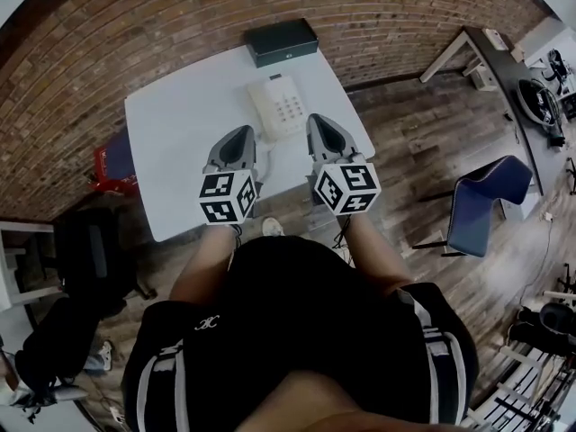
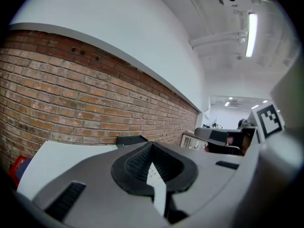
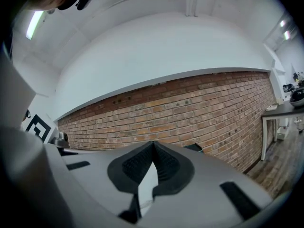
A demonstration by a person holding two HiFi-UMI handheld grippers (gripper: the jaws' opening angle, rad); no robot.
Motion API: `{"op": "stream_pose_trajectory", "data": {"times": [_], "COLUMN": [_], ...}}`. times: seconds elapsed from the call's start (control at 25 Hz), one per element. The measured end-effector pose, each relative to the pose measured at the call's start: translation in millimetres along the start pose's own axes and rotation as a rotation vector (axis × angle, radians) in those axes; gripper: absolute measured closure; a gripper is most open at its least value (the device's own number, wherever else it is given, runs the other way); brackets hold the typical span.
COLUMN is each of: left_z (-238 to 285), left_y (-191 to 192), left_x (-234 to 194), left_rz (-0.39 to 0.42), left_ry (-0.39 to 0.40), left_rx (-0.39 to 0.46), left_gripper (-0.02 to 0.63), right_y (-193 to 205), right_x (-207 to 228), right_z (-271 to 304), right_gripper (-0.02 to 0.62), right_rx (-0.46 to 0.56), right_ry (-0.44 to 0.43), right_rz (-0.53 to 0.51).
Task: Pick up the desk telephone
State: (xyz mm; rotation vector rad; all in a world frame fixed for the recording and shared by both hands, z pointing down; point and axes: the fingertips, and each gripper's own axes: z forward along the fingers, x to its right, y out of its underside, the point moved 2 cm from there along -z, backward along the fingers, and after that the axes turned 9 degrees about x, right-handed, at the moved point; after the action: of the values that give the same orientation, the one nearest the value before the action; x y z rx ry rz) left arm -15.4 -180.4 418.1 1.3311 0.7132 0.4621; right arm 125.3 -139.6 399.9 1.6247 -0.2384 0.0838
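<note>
A person in a dark top (image 1: 297, 331) stands at the near edge of a white tabletop (image 1: 171, 124), seen from overhead, with a hand-held tool in each hand. Each tool carries a cube of black-and-white square markers at its rear. The left claw (image 1: 247, 133) is closed tight, its ribbed pads (image 2: 137, 163) meeting at the tip with nothing between them. The right claw (image 1: 320, 120) is likewise closed and empty. Both point across the tabletop towards the wall.

The desk telephone (image 1: 277, 106) lies flat on the tabletop just beyond the two tips and between them, its keypad facing up. From above, it appears to sit clear of both claws, though the gap is hard to judge. Beyond it, a black box (image 1: 282, 41) rests at the far edge of the tabletop, against a red brick wall (image 1: 180, 25). A blue chair (image 1: 486, 201) stands well apart on the wooden floor (image 1: 405, 151) to the right.
</note>
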Motion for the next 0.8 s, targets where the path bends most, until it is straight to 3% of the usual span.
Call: {"op": "stream_pose_trajectory", "data": {"times": [0.2, 0.36, 0.68, 0.8], "left_z": [40, 62, 66, 67], "left_y": [2, 10, 34, 40], "left_x": [-25, -41, -54, -59], "left_rz": [-0.033, -0.071, -0.179, -0.184], "left_ry": [0.013, 0.007, -0.019, -0.046], "left_rx": [-0.02, -0.039, -0.099, -0.11], "left_gripper": [0.606, 0.607, 0.606, 0.607], "right_y": [7, 20, 36, 42], "right_x": [15, 25, 33, 35], "right_z": [43, 59, 77, 84], "right_gripper": [0.597, 0.597, 0.597, 0.597], "right_rx": [-0.025, -0.08, -0.149, -0.173], "right_ry": [0.014, 0.009, -0.002, -0.012], "right_rz": [-0.013, 0.046, 0.0, -0.013]}}
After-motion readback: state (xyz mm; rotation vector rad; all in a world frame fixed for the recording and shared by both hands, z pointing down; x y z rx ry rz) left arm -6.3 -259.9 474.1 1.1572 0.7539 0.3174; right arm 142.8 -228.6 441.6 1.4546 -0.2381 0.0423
